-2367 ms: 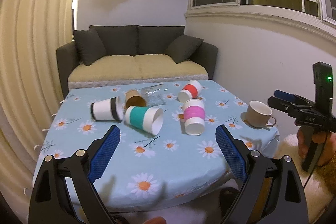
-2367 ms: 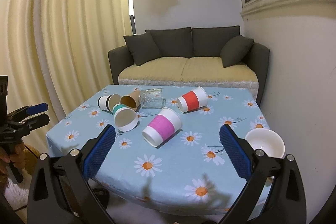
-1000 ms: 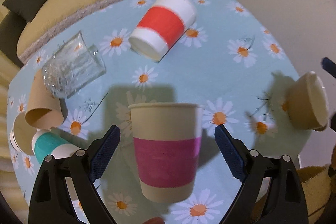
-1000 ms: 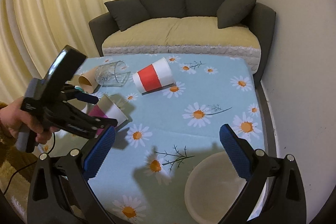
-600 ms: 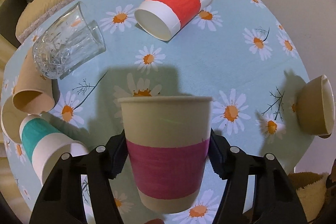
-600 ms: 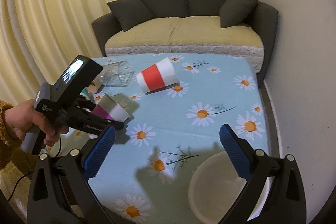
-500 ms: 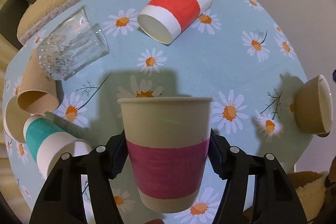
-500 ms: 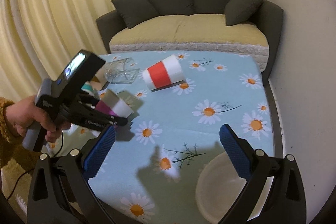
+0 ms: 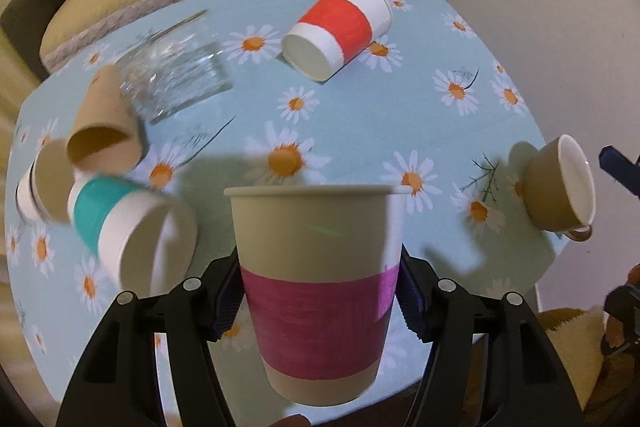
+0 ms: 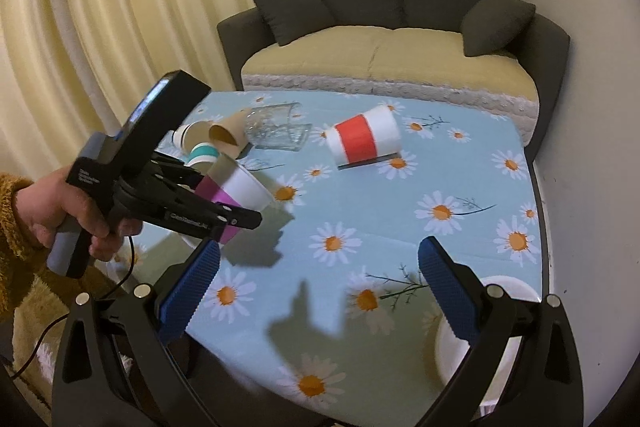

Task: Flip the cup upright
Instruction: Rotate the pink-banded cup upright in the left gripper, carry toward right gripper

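Observation:
My left gripper (image 9: 318, 301) is shut on the pink-banded paper cup (image 9: 316, 291) and holds it off the daisy tablecloth (image 9: 400, 99). In the right wrist view the same cup (image 10: 236, 193) sits tilted in the left gripper (image 10: 224, 211), mouth toward the far right, above the table's left side. My right gripper (image 10: 316, 279) is open and empty, above the table's near edge. A beige mug (image 9: 558, 195) lies on its side at the right edge; its white inside (image 10: 486, 327) shows under my right finger.
Lying on their sides on the table: a red-banded cup (image 9: 338, 33), a clear glass (image 9: 176, 79), a brown cup (image 9: 104, 131), a teal-banded cup (image 9: 128, 227) and a black-banded cup (image 9: 36, 187). A dark sofa (image 10: 384, 39) stands behind the table, a wall to the right.
The left gripper closed on the pink-banded cup and has lifted it off the table, pulling back a little. The right gripper has stayed open and nearly still.

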`<state>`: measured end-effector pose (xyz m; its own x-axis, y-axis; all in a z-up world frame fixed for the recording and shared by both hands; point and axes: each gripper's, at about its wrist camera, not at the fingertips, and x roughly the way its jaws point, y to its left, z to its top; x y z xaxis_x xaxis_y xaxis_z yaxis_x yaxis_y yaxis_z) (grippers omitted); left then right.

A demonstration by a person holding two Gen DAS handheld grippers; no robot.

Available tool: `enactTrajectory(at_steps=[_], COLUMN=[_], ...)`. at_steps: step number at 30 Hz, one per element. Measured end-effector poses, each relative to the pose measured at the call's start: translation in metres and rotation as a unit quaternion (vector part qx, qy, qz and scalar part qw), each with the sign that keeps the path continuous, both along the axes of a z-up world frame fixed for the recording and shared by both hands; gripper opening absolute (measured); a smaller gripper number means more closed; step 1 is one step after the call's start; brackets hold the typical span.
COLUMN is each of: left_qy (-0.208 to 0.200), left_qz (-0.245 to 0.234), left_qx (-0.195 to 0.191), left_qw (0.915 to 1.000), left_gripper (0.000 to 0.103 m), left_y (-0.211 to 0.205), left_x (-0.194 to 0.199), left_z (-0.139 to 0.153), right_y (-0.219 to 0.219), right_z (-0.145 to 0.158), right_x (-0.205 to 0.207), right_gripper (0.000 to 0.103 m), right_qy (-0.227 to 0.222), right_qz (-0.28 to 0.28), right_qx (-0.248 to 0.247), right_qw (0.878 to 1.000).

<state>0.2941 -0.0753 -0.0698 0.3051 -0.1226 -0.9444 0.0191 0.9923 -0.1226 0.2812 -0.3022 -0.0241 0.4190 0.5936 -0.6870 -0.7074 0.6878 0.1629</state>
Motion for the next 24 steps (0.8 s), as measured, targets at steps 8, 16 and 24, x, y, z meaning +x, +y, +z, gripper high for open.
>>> enactTrajectory(at_steps=[8,16,24], left_qy=[0.007,0.036,-0.010], left_qz=[0.077,0.131,0.133], left_qx=[-0.022,-0.047,-0.063], left_qw=[0.9968,0.9896,0.9891], left_gripper=[0.063,0.064,0.088], left_y=[0.031,0.052,0.063], left_x=[-0.050,-0.062,-0.073], left_z=[-0.001,-0.036,-0.016], right_y=[0.023,0.047,0.065], right_z=[0.001,-0.012,-0.015], right_x=[-0.019,-0.031,-0.045], right_gripper=[0.098,0.098,0.098], right_qy=[0.009,0.037,0.052], right_qz=[0.024,0.035,0.039], right_qx=[-0.003,-0.010,-0.022], right_qw=[1.000,0.999,0.998])
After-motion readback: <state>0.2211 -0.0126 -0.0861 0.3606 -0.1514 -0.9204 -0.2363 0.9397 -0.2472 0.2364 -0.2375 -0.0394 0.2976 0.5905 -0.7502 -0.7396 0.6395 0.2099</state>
